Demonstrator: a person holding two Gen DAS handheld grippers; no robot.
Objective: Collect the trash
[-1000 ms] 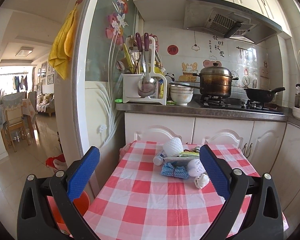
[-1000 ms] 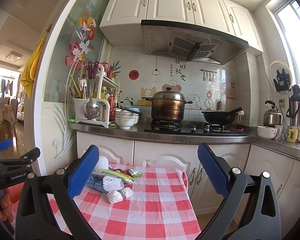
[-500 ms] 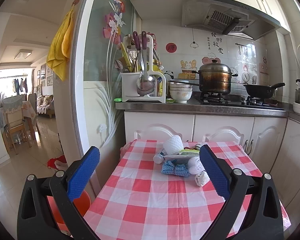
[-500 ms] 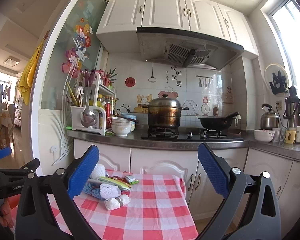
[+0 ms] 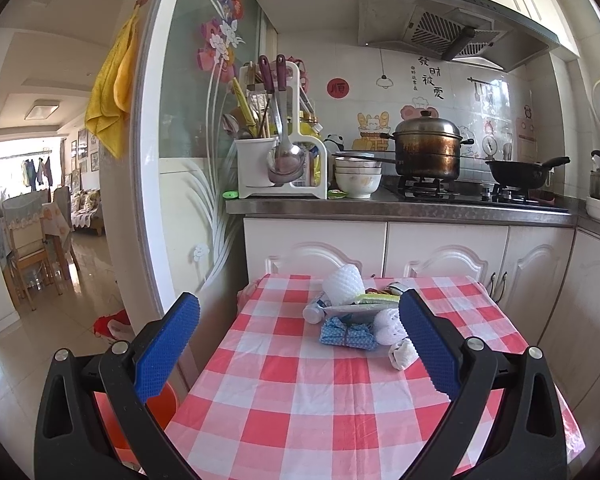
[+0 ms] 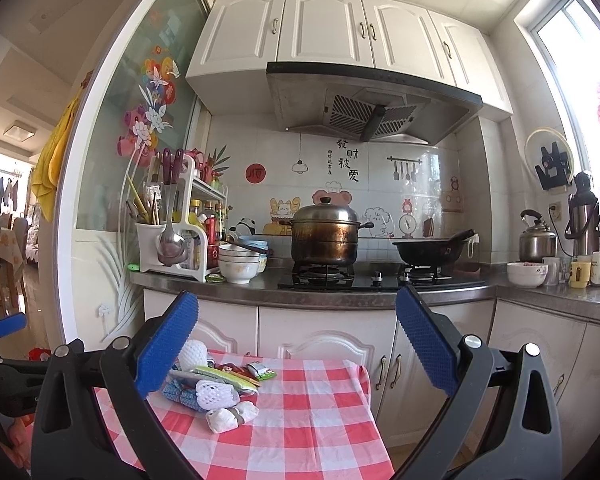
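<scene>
A small pile of trash lies at the far end of a red-and-white checked table: a white foam net sleeve, a blue patterned packet, a white foam net ball, a crumpled white wad and green wrappers. My left gripper is open and empty, above the table's near part, short of the pile. My right gripper is open and empty, held higher; the pile sits below its left finger. The left gripper's body shows at the right wrist view's left edge.
White kitchen cabinets and a counter with utensil rack, bowls, a pot and a wok stand behind the table. An orange bin sits on the floor left of the table, beside a doorway to the living room.
Both grippers have tilted upward a little, so the table and pile sit lower in both views. Both stay open. The trash has not moved.
</scene>
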